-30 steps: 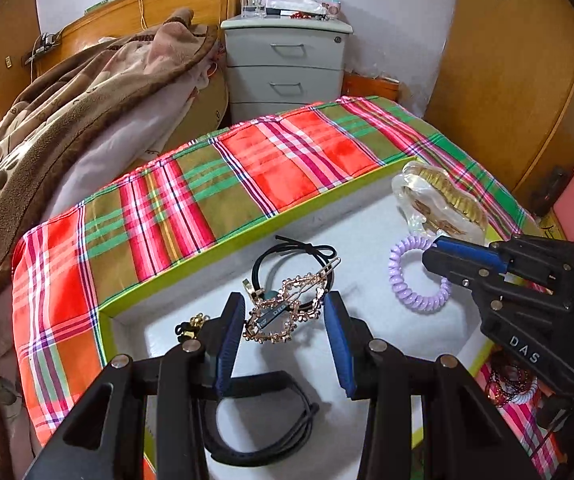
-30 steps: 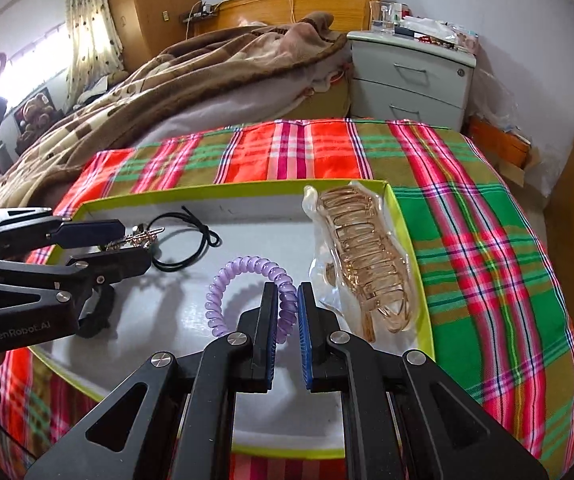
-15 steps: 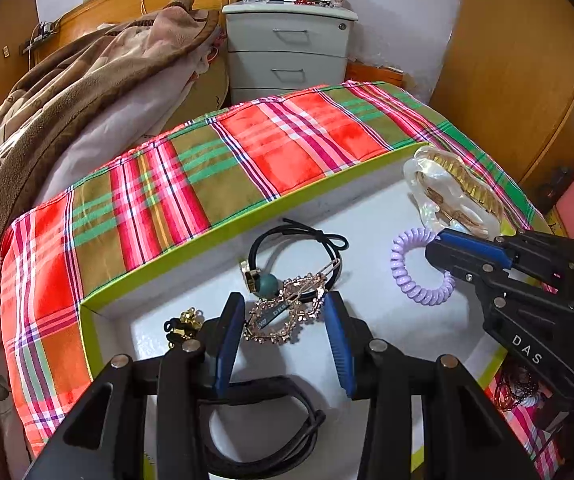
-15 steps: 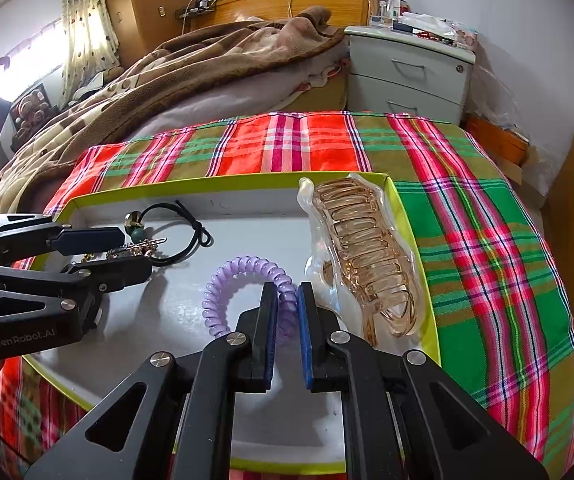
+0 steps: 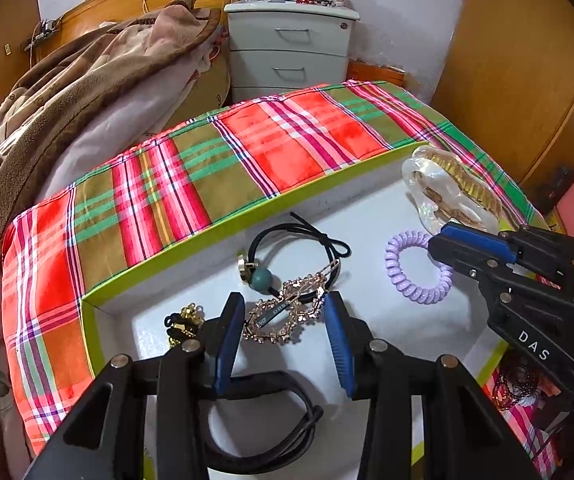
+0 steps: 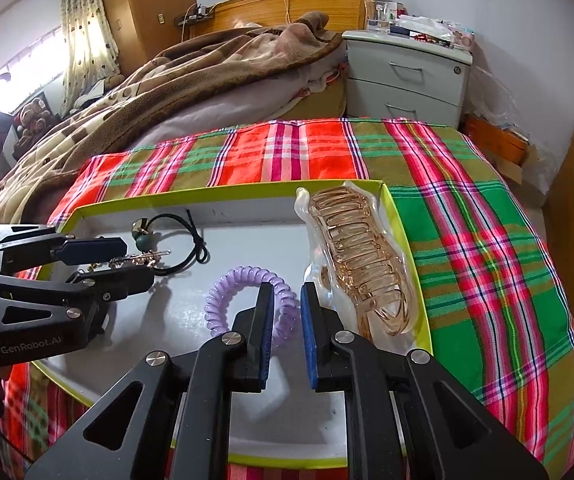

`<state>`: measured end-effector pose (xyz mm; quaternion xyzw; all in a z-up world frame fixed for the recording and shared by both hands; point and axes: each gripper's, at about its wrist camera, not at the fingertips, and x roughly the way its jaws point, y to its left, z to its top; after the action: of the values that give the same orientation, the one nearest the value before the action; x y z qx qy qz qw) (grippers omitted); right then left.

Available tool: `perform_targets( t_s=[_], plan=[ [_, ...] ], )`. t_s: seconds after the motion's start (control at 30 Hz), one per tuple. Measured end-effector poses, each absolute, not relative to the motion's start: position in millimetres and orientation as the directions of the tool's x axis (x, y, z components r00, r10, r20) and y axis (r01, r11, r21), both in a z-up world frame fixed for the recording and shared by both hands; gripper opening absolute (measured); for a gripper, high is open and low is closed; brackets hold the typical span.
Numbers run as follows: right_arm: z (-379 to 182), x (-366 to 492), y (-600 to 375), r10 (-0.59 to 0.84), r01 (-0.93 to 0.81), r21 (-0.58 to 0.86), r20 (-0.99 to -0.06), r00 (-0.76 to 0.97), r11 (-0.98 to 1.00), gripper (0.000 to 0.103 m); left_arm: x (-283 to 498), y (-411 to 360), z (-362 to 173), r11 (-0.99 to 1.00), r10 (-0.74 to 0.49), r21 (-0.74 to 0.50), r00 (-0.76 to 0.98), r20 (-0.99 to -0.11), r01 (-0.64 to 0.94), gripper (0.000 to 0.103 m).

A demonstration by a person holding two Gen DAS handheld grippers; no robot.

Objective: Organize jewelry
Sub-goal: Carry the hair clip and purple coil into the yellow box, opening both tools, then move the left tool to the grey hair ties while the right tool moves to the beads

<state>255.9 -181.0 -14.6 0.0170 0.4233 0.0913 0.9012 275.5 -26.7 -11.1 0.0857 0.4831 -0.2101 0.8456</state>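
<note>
A white tray with a lime rim (image 5: 191, 246) (image 6: 223, 194) lies on a plaid cloth. In it are a gold rhinestone hair clip (image 5: 287, 312) (image 6: 139, 259), a black hair tie with a green bead (image 5: 295, 248) (image 6: 179, 240), a purple spiral hair tie (image 5: 417, 266) (image 6: 247, 300), a bagged gold claw clip (image 5: 451, 192) (image 6: 361, 256), a black band (image 5: 263, 420) and a small gold and black piece (image 5: 185, 320). My left gripper (image 5: 285, 340) (image 6: 127, 264) is open around the rhinestone clip. My right gripper (image 6: 287, 312) (image 5: 437, 240) is slightly open over the purple tie's near edge.
The plaid cloth (image 5: 247, 152) covers a table beside a bed with a brown blanket (image 5: 67, 92). A grey drawer unit (image 5: 291, 52) stands behind. A wooden wardrobe (image 5: 527, 60) is at the right. Dark beads (image 5: 515, 380) lie off the tray at the right.
My right gripper's jaws have opened a little over the purple tie. Both views have drawn slightly closer to the tray. The left gripper stays open around the rhinestone clip.
</note>
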Motion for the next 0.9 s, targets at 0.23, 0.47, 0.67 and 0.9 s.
perform_targets(
  t_s=[0.23, 0.47, 0.67, 0.9],
  plan=[
    [-10.1, 249.4, -181.2, 0.195, -0.156, 0.123, -0.75, 0.632, 0.98, 0.015, 268.7, -24.3, -2.8, 0.903, -0.266, -0.051, 0.46, -0.847, 0.427, 0.043],
    [0.1, 234.0, -182.6, 0.221, -0.168, 0.147, -0.728, 0.649, 0.975, 0.015, 252.1, -18.3, 16.1, 0.906, -0.285, -0.063, 0.492, -0.823, 0.419, 0.043],
    [10.9, 215.6, -189.1, 0.221, -0.159, 0.154, -0.709, 0.67, 0.975, 0.016, 229.8, -14.4, 33.5, 0.906, -0.308, -0.076, 0.523, -0.795, 0.417, 0.043],
    [21.1, 192.1, -201.3, 0.219, -0.143, 0.167, -0.687, 0.692, 0.976, 0.022, 203.3, -15.6, 41.4, 0.902, -0.329, -0.091, 0.536, -0.778, 0.422, 0.043]
  ],
)
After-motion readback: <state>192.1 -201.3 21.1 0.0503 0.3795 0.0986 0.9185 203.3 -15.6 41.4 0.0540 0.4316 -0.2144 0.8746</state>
